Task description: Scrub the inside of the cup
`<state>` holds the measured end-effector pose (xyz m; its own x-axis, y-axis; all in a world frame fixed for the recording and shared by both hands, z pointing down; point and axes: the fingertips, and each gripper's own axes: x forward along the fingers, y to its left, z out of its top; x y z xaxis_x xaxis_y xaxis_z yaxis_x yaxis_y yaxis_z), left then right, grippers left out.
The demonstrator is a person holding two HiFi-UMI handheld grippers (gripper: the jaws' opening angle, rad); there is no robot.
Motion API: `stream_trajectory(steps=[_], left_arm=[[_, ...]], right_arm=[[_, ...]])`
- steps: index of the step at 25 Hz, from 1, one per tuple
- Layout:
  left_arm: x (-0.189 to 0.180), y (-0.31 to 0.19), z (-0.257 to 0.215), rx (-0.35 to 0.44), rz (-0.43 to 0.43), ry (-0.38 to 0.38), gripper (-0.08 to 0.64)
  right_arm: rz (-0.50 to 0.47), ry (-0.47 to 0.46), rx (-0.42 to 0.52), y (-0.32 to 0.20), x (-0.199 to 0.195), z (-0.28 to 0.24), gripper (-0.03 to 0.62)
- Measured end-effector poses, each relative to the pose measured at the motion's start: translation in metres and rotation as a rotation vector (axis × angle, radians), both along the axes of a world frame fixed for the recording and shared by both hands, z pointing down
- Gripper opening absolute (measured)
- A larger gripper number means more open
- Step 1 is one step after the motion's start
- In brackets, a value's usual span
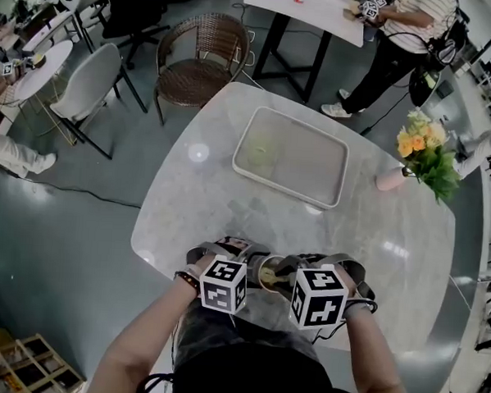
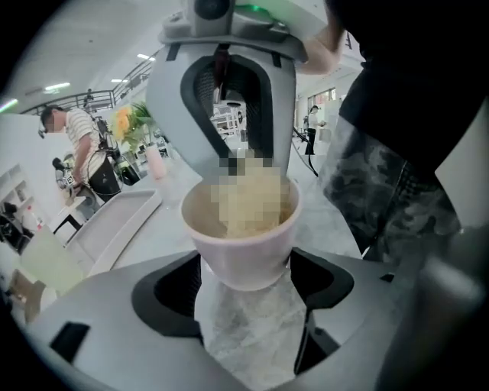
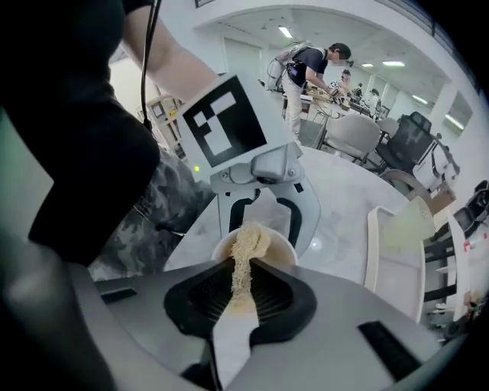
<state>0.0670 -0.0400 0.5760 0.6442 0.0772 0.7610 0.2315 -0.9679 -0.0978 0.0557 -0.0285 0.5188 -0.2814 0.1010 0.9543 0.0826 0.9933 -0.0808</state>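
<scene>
A white cup (image 2: pixel 241 229) stands on the marble table (image 1: pixel 229 199) close to its near edge, seen from above as the cup (image 1: pixel 267 274). My left gripper (image 2: pixel 244 294) is shut on the cup, one dark pad on each side of its lower wall. My right gripper (image 3: pixel 243 279) is shut on a pale yellow fibrous scrubber (image 3: pixel 246 248), whose far end reaches down into the cup (image 3: pixel 256 244). In the left gripper view the scrubber fills the cup's mouth under a blurred patch. In the head view the two marker cubes sit side by side, left (image 1: pixel 223 285) and right (image 1: pixel 318 298).
A white rectangular tray (image 1: pixel 290 157) lies at the table's middle. A pink vase (image 1: pixel 390 179) with yellow flowers (image 1: pixel 428 152) stands at the right edge. Chairs (image 1: pixel 199 62) and another table with a person (image 1: pixel 401 44) are beyond.
</scene>
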Motion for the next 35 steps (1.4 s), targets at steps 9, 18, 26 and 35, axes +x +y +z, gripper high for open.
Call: stream_trajectory(steps=[9,18,26,35], left_arm=[[-0.004,-0.003,0.004,-0.004,0.177,-0.065,0.350],[-0.025,-0.015,-0.004,-0.080,-0.138,0.036,0.351],[-0.035,0.006,-0.037,-0.151,-0.449,0.200,0.351],[-0.015,0.024,-0.040,-0.106,-0.658,0.198,0.351]], right_arm=[[-0.033,0.113,0.125,-0.015,0.003,0.017,0.060],[0.429,0.077,0.047,-0.030,-0.001,0.021,0.060],[0.533,0.099,-0.004,-0.037,-0.006,0.020,0.060],[0.548,0.112,-0.004,-0.036,-0.007,0.021,0.060]])
